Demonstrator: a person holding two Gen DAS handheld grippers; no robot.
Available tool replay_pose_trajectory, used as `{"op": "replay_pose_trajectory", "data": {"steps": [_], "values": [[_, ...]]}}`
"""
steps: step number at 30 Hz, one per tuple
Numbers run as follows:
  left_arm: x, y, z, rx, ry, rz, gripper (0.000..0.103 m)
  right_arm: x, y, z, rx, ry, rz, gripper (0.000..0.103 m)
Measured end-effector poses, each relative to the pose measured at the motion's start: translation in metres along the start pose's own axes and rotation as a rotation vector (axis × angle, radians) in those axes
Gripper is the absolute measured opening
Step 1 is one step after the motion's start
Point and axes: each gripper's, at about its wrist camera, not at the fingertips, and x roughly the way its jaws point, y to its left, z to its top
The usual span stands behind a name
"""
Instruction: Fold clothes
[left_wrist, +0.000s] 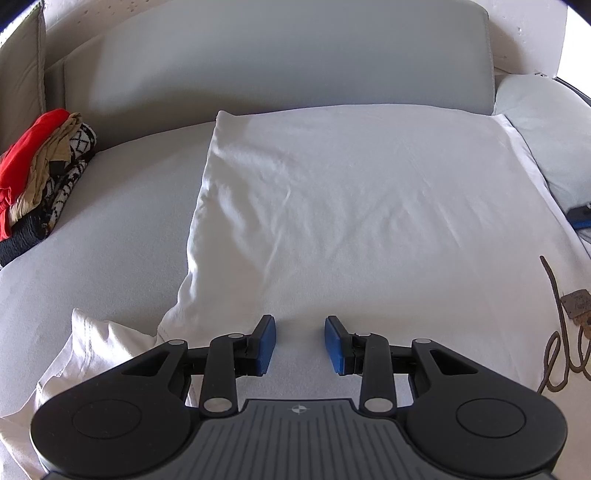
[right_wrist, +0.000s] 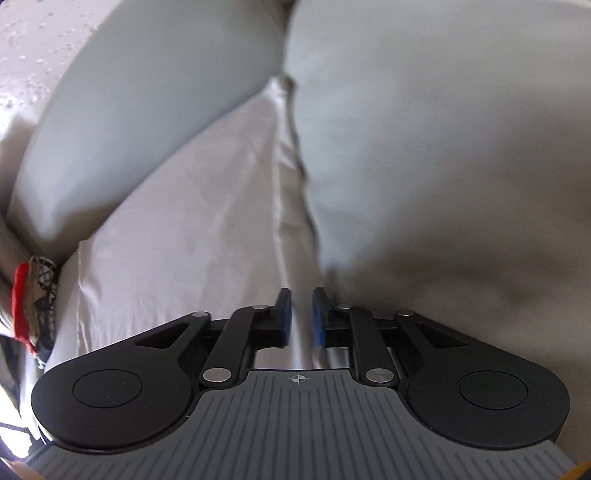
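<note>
Your left gripper (left_wrist: 300, 341): blue pads apart, nothing between, hovering over near hem of white shirt (left_wrist: 351, 206). Shirt soft cotton, finely creased, spread flat on pale grey sofa (left_wrist: 110, 236). Your right gripper (right_wrist: 301, 317): narrow gap, pads clear of shirt edge (right_wrist: 291, 206); blurred. Crumpled pile (left_wrist: 40, 173), red, tan, black-white knit, far left.
</note>
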Motion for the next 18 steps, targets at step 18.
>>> {"op": "replay_pose_trajectory", "data": {"steps": [18], "values": [[0.001,0.006,0.002,-0.021,0.000,-0.029,0.033,0.023,0.000,0.014,-0.040,-0.026,-0.036,0.018]]}}
